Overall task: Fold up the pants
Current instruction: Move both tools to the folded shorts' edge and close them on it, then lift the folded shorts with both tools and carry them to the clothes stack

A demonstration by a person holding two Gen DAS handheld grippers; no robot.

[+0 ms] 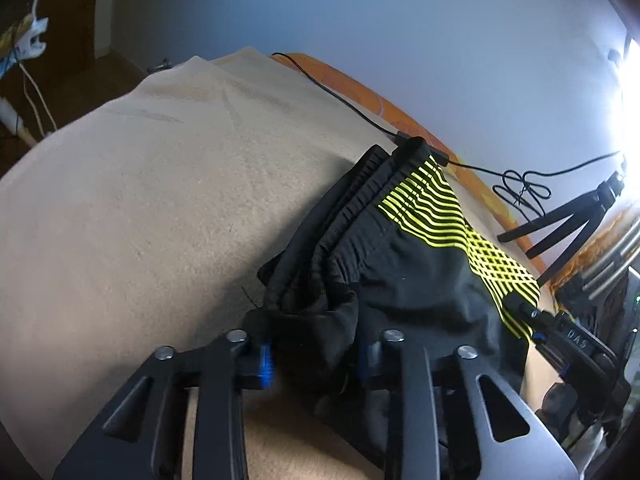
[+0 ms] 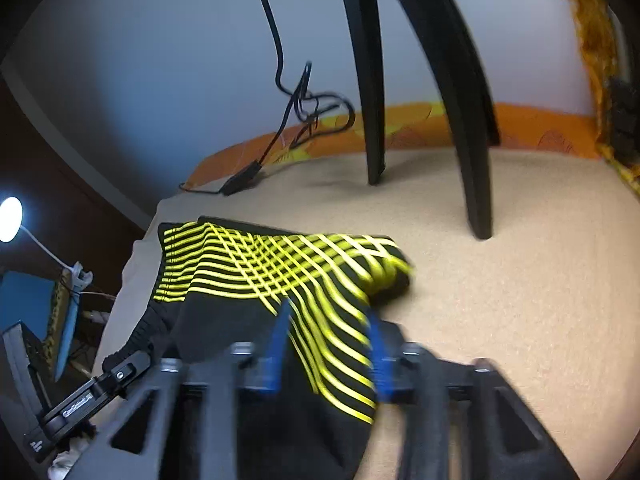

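Nearest you, left gripper (image 1: 316, 364): spread wide around bunched black fabric of the pants (image 1: 400, 264). Right gripper (image 2: 328, 344): also spread, straddling the yellow-striped leg. Pants: lying folded on the beige blanket (image 1: 160, 208). Beyond: tripod legs (image 2: 472, 140), black cable (image 2: 304, 104), orange sheet (image 2: 536, 128).

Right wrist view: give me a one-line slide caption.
Right gripper open over black pants with yellow stripes on a beige blanket, tripod legs standing behind.
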